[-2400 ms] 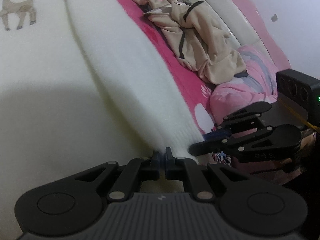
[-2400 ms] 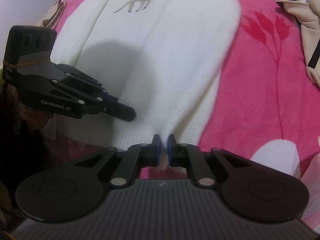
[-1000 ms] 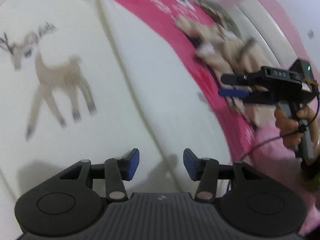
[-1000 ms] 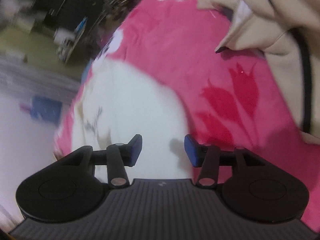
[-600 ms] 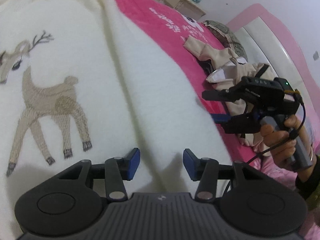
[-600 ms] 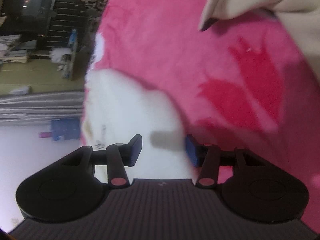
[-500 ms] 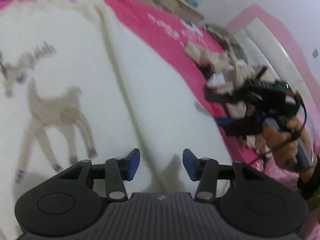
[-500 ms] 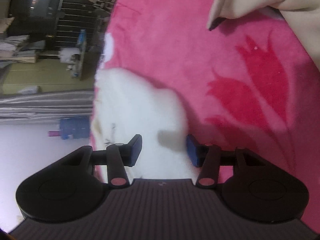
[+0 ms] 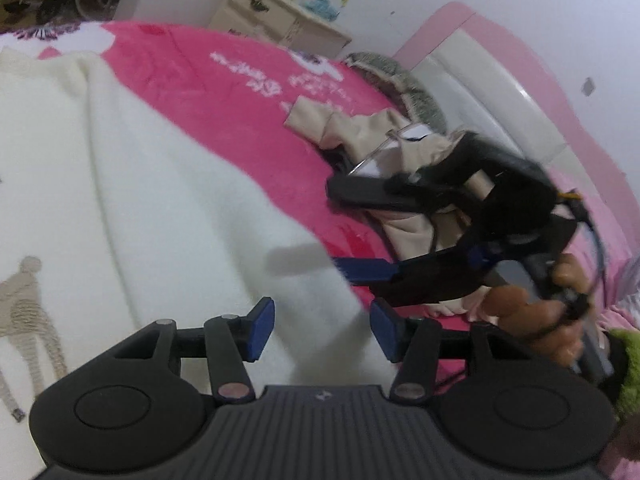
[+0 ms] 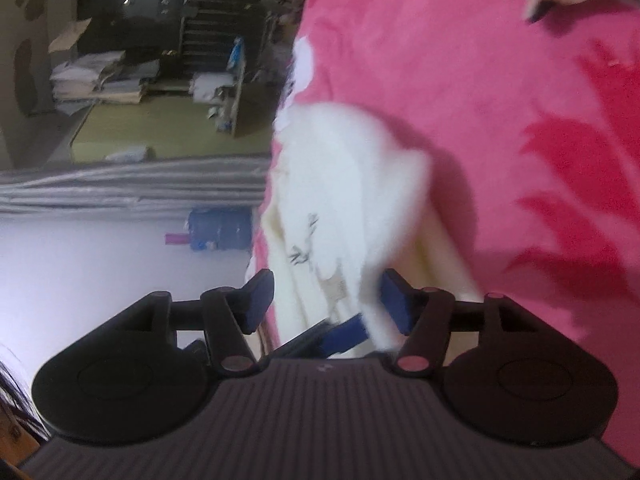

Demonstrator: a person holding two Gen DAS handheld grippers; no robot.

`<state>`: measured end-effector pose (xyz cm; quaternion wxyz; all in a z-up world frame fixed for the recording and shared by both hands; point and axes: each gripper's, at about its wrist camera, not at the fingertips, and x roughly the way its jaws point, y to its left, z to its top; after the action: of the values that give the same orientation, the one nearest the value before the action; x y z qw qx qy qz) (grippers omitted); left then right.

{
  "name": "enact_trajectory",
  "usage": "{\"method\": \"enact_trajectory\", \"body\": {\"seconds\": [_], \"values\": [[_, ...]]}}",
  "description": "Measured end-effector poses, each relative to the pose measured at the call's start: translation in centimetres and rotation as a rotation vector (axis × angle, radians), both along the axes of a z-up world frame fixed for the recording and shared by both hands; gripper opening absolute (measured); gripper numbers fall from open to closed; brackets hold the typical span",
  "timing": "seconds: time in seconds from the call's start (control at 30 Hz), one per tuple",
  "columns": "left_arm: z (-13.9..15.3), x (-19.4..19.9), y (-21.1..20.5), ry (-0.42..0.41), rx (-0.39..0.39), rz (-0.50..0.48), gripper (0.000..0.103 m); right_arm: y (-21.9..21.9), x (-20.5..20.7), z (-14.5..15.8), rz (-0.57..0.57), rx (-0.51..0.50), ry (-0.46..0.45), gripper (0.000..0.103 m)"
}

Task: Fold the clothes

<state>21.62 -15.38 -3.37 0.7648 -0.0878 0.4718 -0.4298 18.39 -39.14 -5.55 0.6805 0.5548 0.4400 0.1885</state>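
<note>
The left gripper (image 9: 322, 330) hovers with jaws spread over the white sweater (image 9: 152, 208) (deer motif at its edge). The right gripper (image 10: 326, 302) gapes too, empty, above the pink blanket (image 10: 500, 100).

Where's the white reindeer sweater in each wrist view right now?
Left wrist: white sweater fills the left and centre, running under the open left gripper.
Right wrist: it shows centre frame, blurred, reaching down between the open right gripper fingers.
Shared landmark: the pink blanket beneath it.
</note>
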Motion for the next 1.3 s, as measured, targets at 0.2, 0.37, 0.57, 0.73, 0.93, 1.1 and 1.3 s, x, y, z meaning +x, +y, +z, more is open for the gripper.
{"method": "enact_trajectory", "body": {"seconds": [0.2,0.37,0.57,0.73,0.93,1.1,1.3], "values": [[-1.4,0.6,0.2,0.029,0.017,0.049,0.025,1.0,1.1,0.3,0.045,0.023,-0.015,0.063],[-2.2,0.8,2.2,0.083,-0.049,0.1,0.018,-1.4,0.1,0.4,0.003,0.06,-0.03,0.063],[-2.7,1.0,4.7,0.136,-0.156,0.142,0.018,-3.6,-1.4,2.0,-0.07,-0.225,-0.069,0.061],[-2.8,1.0,5.9,0.151,-0.203,0.16,0.018,1.2,-0.4,2.9,0.131,-0.566,-0.161,0.059],[-2.7,0.9,7.1,0.159,-0.246,0.176,0.018,4.9,1.1,2.1,0.253,-0.776,-0.267,0.048],[-2.2,0.5,7.7,0.136,-0.256,0.17,0.018,5.5,2.4,0.2,0.221,-0.815,-0.279,0.017],[-2.6,0.4,8.4,0.141,-0.243,0.183,0.018,3.1,1.5,-0.6,0.064,-0.745,-0.261,0.011]]}}
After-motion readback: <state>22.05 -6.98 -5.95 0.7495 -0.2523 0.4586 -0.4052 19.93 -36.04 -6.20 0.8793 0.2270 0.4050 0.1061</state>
